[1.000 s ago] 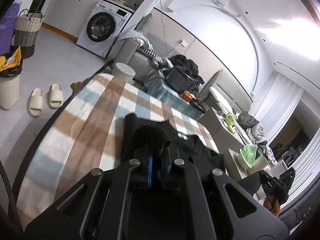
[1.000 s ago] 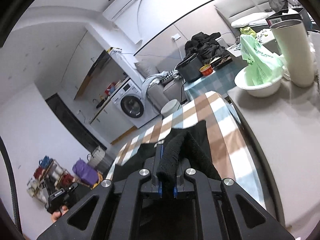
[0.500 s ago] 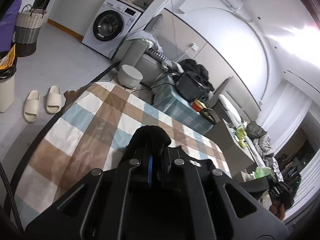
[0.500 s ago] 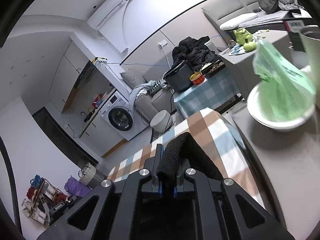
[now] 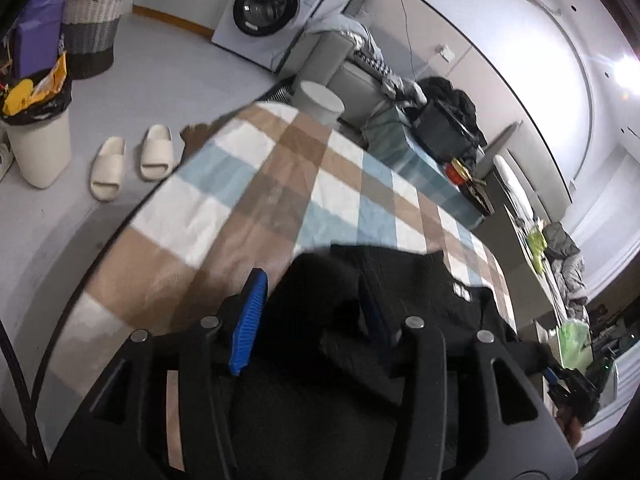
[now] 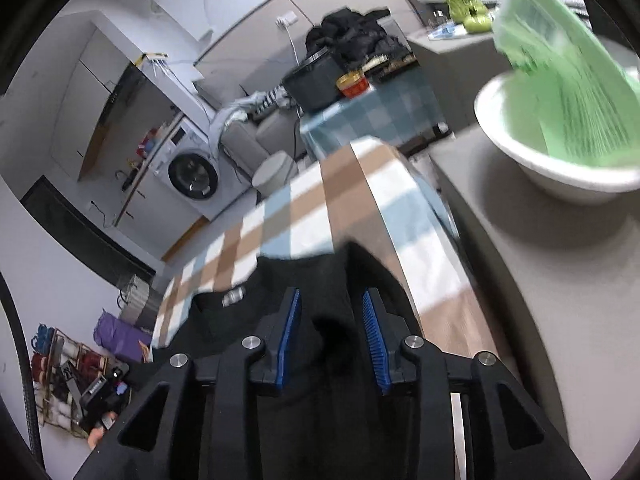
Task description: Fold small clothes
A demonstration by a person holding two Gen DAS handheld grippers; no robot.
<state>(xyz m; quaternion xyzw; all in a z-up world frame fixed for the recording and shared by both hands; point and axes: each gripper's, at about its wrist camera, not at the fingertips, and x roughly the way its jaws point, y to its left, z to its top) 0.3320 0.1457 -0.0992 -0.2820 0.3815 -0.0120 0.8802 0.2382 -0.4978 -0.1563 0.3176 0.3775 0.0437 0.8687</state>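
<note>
A small black garment (image 5: 420, 280) lies on the checked brown, blue and white tablecloth (image 5: 280, 184). My left gripper (image 5: 310, 308) is open, its blue pads spread, with a bunched black fold lying loose between them. In the right wrist view the same garment (image 6: 248, 312) shows its neck label toward me. My right gripper (image 6: 330, 324) is open too, with a black fold resting between its blue pads (image 6: 370, 332). Both grippers are low over the garment's near edge.
A white bowl (image 6: 560, 184) holding a green bag stands on the grey counter at the right. A white bin (image 5: 40, 148), slippers (image 5: 128, 160) and a washing machine (image 5: 272, 12) are on the floor to the left. A white stool (image 5: 320, 100) stands past the table's far end.
Both grippers were shut on folds of the black garment and held it up; now both have opened and come down, and the garment lies on the cloth.
</note>
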